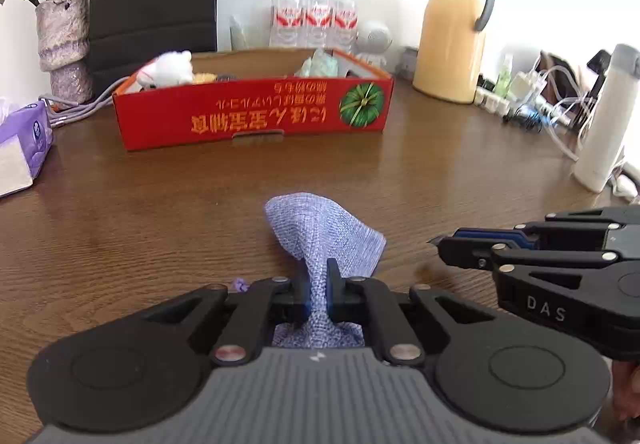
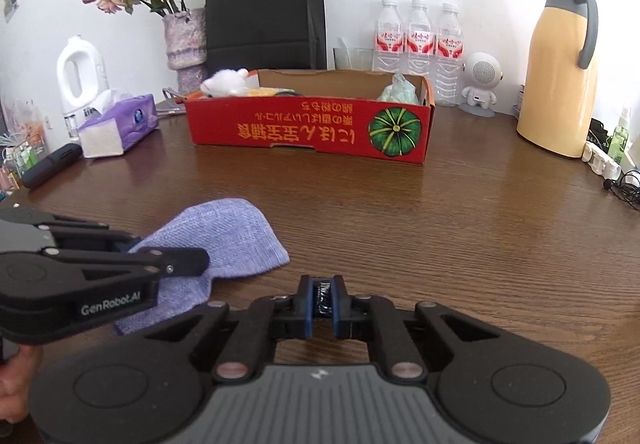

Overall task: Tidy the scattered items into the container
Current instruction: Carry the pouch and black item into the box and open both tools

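Brown wood-grain table (image 2: 440, 236) nearly cleared. Red cardboard box (image 2: 312, 128) at the back already loaded with a white plush toy (image 2: 226, 81) and a pale green bundle (image 2: 398, 89). Left to stow: lavender knitted cloth (image 1: 320, 232), pinched in left gripper (image 1: 316, 284). Right gripper (image 2: 323, 298) clamped on something small and dark, unidentifiable.

The cloth (image 1: 320, 232) is lavender-blue with a woven fleck. The box (image 2: 308, 128) is red, printed with orange lettering and a green-striped pumpkin. The worktop (image 2: 440, 228) is dark brown woodgrain.
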{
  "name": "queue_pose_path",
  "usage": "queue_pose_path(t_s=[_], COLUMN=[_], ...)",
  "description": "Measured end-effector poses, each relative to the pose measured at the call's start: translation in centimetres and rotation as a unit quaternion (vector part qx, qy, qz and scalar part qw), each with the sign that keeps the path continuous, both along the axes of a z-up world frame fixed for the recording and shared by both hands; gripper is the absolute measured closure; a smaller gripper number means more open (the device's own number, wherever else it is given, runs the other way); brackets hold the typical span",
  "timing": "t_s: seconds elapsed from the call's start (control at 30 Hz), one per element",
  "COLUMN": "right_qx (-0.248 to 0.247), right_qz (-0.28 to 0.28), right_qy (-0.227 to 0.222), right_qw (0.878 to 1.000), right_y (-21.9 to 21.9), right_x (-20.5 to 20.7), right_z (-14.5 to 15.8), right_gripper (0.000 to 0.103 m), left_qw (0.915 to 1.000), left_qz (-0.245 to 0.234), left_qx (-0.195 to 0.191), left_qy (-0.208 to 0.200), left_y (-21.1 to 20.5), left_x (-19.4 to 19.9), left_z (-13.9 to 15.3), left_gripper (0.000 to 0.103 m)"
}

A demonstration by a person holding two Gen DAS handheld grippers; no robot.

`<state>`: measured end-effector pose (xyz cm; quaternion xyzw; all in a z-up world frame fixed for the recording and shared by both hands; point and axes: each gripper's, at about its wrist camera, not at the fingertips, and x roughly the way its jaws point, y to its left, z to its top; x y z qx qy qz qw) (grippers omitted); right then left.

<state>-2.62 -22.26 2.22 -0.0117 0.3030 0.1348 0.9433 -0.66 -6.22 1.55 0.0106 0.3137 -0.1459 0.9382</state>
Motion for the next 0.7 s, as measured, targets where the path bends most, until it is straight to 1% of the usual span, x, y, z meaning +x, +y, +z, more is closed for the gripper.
queue_pose_path(t_s=[0.07,0.13,0.23,0.3,0.43,0.53,0.6,0.7], right_qx=[0.018,0.035,0.047,0.053,0.061,0.069,0.065,0.062], right_qz=[-0.006,-0.013,-0.021,-0.026,-0.031,-0.031,-0.033,-0.033], right_qy=[-0.017,-0.038,-0.072,-0.096,-0.142,-0.182,-0.206,-0.222], right_qw=[1.000,0.999,0.996,0.994,0.987,0.980,0.976,0.973], right_y=[-0.2,-0.3,-0.4,-0.6,-1.0,-1.0,-0.7,-0.3], right_x=[-0.7,-1.4,-2.6,-3.6,-6.1,-8.5,-10.1,-11.3], right_z=[0.7,1.5,2.9,3.7,4.7,4.8,4.5,4.1], right_gripper=[0.095,0.095,0.095,0.095,0.095,0.095,0.095,0.095], left_qw=[0.9998,0.9986,0.9935,0.9902,0.9812,0.9714,0.9694,0.9656], left_qz=[0.004,0.012,0.021,0.028,0.053,0.069,0.074,0.087], left_qx=[-0.009,-0.002,0.006,0.001,-0.001,-0.016,-0.023,-0.035], left_qy=[-0.017,-0.052,-0.111,-0.137,-0.185,-0.227,-0.233,-0.242], left_y=[0.0,-0.2,-0.3,-0.1,0.4,0.8,0.9,1.2], left_x=[-1.0,-2.4,-5.0,-6.6,-9.9,-12.9,-14.2,-15.2], left_z=[1.1,2.3,4.1,4.9,5.5,5.2,4.8,4.7], left_gripper=[0.096,0.096,0.096,0.096,0.096,0.096,0.096,0.096])
